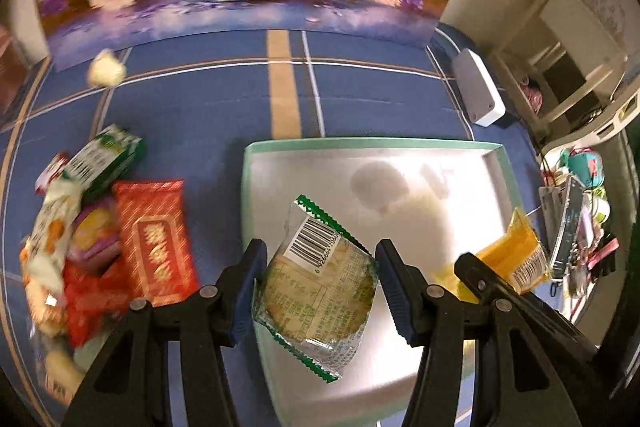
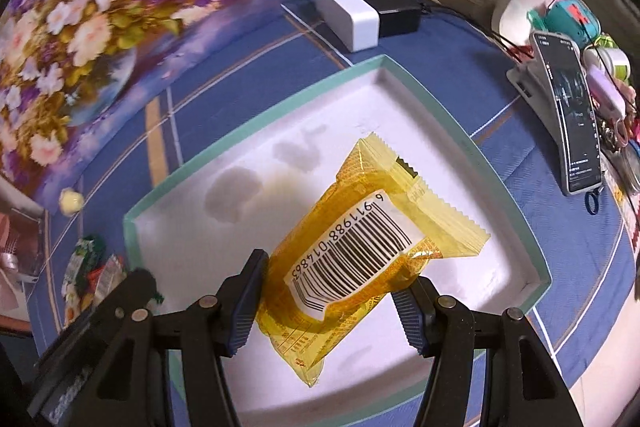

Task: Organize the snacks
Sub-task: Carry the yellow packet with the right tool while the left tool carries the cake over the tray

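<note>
The yellow snack packet (image 2: 372, 251) carries a white barcode label; the digits printed along it read 6 911988 014865. The green-edged snack packet (image 1: 316, 287) carries a white barcode patch with digits beginning 6 92666; the remaining digits are unclear. Fine green print covers the panel below that patch and cannot be read. The red packet (image 1: 158, 239) bears large gold characters, blurred beyond reading. The phone (image 2: 568, 107) screen shows small white text, too small to read.
</note>
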Available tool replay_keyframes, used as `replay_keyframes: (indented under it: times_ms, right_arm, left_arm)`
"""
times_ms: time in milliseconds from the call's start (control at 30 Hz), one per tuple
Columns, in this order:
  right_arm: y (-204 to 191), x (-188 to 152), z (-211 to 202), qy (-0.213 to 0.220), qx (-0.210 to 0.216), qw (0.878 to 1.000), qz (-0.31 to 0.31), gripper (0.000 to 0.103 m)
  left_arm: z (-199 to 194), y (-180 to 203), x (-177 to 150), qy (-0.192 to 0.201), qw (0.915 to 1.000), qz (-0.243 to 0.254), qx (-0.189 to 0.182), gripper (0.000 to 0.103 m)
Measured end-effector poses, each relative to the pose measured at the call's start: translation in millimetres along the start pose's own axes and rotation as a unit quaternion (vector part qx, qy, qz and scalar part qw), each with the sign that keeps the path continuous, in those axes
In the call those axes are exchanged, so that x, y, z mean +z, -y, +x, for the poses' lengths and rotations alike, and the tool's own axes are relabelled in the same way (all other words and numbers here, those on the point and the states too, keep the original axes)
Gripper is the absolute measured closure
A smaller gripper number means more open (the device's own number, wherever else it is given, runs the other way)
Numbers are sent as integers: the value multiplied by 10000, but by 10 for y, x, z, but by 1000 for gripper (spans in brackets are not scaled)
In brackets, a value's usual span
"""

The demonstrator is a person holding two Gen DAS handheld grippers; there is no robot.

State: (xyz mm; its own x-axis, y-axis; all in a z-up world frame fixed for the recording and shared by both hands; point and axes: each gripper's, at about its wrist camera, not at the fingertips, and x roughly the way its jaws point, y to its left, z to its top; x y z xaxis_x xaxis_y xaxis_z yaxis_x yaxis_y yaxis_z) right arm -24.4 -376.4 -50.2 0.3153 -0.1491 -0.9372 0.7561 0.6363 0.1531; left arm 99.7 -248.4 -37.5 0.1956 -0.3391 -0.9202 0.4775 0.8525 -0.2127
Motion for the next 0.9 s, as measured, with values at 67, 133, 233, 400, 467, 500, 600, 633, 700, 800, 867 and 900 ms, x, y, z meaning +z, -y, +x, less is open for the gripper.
replay_keyframes:
  times_ms: [67,133,233,400,467,500,600,633,700,800,867,900]
  right_arm:
    - [40,21,68,-55,-15,10000,32,40]
    - [68,38,124,-91,-19,9999,66,40]
    - [107,44,193,-145,-54,9998,122,40]
    - [112,32,270,-251,22,9996,137,40]
    - [105,38,279,-271,18,9996,123,40]
    - [102,41,274,-269,16,9996,112,40]
    - [92,51,244,-251,54,9996,85,40]
    - [88,53,234,-253,70,9996,80,40]
    - [73,58,234,-274,100,9995,73,40]
    - [33,58,231,-288,101,9995,22,40]
    - [0,66,223,-282,128,9995,-31,39]
    - [-19,69,219,-278,137,9995,-61,39]
  left_arm:
    - [137,37,56,-49,10000,24,6,45]
    - [228,33,94,-110,9999,-6,64,45]
    - [363,19,122,-183,9997,-33,127,45]
    - [553,-28,111,-305,9992,-133,203,45]
    - [561,-31,107,-260,9993,-107,229,45]
    - [561,-29,107,-257,9993,-64,274,45]
    - [556,-72,112,-261,9988,-74,400,45]
    - [545,-106,115,-255,9987,-111,428,45]
    - [533,-174,116,-250,9986,-153,445,45]
    - [510,-295,115,-226,9979,-207,573,44]
    - [491,-378,121,-215,9975,-300,599,44]
    - [481,-417,123,-208,9973,-347,612,44]
